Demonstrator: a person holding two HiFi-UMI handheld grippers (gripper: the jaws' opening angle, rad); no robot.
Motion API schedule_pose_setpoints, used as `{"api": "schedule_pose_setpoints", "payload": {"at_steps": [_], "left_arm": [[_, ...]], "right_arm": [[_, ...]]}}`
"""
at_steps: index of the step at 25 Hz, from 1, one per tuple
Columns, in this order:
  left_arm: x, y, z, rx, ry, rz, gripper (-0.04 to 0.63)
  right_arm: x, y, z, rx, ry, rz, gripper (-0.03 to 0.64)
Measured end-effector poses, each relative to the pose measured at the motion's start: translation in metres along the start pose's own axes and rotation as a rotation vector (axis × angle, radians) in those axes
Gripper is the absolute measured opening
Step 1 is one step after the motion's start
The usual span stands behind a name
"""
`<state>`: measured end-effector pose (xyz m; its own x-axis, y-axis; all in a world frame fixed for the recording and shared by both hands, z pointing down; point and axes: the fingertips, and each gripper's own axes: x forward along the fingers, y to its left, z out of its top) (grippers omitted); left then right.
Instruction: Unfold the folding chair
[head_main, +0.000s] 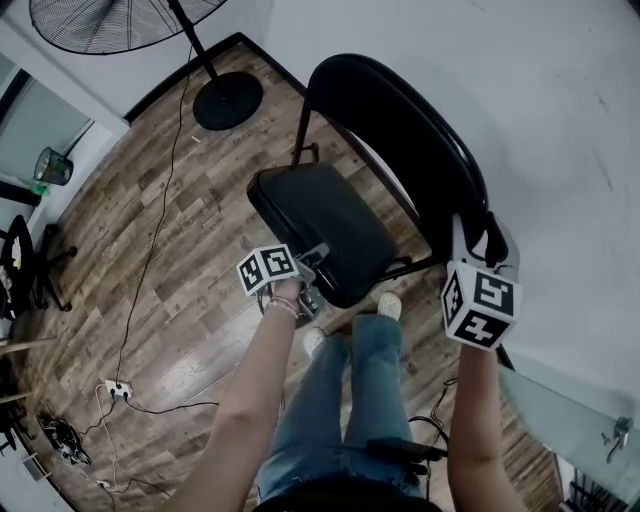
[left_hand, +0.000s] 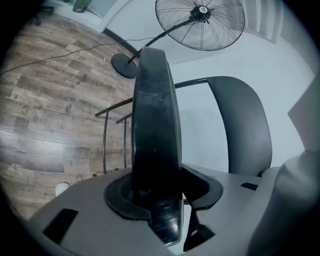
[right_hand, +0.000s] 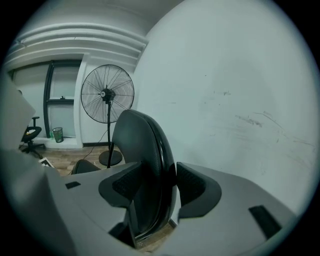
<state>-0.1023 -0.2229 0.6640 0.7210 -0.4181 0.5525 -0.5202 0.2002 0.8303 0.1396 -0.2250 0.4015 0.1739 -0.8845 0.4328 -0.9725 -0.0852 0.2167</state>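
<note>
Far left on the wooden floor (head_main: 150, 300) stands a black office chair (head_main: 25, 265), with a green waste bin (head_main: 52, 166) further back by the wall. A white power strip (head_main: 118, 389) lies nearer the person, and a thin cable runs from it up toward the round base of a black pedestal fan (head_main: 110, 22).

The left gripper (head_main: 312, 262) is clenched on the front edge of the seat (left_hand: 155, 125) of the black folding chair (head_main: 350, 240). In the left gripper view the padded edge fills the gap and both pads press on it. The seat stands swung out from the backrest (head_main: 420, 140), over the person's jeans (head_main: 350, 400) and light shoes (head_main: 389, 305).

The chair stands in the middle of the head view, its back close to the white wall (head_main: 540, 100) on the right. There the right gripper (head_main: 478, 240) grasps the rim of the backrest, its jaws closed on either face of the dark curved panel, as the right gripper view shows.
</note>
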Motion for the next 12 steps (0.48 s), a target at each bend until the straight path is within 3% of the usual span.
{"api": "schedule_pose_setpoints", "payload": {"at_steps": [12], "left_arm": [[-0.008,0.018,0.0,-0.004,-0.004,-0.04,0.176]], "right_arm": [[0.008,-0.002,-0.006,-0.009,0.023,-0.013,0.215]]}}
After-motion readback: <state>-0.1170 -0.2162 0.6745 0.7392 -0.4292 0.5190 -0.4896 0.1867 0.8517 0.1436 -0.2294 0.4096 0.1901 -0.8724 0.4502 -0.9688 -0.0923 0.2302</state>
